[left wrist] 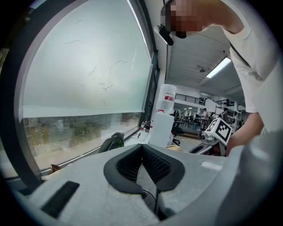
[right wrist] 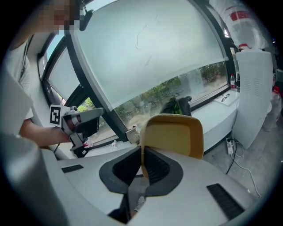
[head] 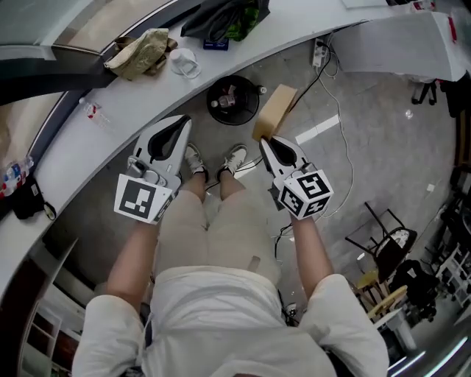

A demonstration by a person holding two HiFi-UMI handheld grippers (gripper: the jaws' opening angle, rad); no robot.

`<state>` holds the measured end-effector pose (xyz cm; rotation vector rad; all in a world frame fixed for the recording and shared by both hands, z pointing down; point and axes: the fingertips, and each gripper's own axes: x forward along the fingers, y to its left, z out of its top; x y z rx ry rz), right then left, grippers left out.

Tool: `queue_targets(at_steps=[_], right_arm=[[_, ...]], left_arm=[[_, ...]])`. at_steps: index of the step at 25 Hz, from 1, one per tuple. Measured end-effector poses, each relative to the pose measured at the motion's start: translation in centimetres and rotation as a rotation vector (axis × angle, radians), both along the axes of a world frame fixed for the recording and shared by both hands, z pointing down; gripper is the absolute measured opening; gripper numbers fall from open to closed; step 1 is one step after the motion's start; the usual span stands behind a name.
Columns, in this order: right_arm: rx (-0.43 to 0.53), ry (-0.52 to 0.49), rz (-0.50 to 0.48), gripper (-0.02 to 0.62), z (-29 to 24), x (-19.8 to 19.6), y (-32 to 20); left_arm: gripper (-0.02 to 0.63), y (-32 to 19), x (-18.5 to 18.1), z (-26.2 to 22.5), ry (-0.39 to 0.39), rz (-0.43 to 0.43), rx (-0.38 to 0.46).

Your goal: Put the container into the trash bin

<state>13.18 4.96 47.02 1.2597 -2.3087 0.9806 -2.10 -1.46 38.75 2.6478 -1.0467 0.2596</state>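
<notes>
A tan, shallow container (head: pixel 274 110) stands on edge in my right gripper (head: pixel 268 140), whose jaws are shut on its rim. In the right gripper view the container (right wrist: pixel 174 134) rises just past the closed pads of my right gripper (right wrist: pixel 142 150). The round black trash bin (head: pixel 232 99) stands on the floor under the counter, just ahead and left of the container, with some rubbish inside. My left gripper (head: pixel 176 125) hangs left of the bin above the floor. Its pads meet in the left gripper view with nothing between them, so my left gripper (left wrist: pixel 142 148) is shut.
A curved white counter (head: pixel 110 103) runs along the window, carrying a tan cloth bundle (head: pixel 140 51) and a dark bag (head: pixel 224 18). A power strip (head: pixel 320 51) and cables lie on the floor. A white water dispenser (right wrist: pixel 254 88) stands right. Chairs (head: pixel 383 243) are at the right.
</notes>
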Motion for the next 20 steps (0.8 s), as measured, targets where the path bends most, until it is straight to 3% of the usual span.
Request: queue_targets(at_steps=[9,20], right_arm=[[-0.100,0.012,-0.109,0.025,14.0,-2.2,-0.9],[-0.190,0.026,-0.199,0.024,26.9,-3.7,-1.8]], left_arm=[[0.017,0.0,1.4,13.5,-0.029,-0.003,-0.109],[0.017,-1.0,1.9,25.6,-0.073,-0.024,-0.125]])
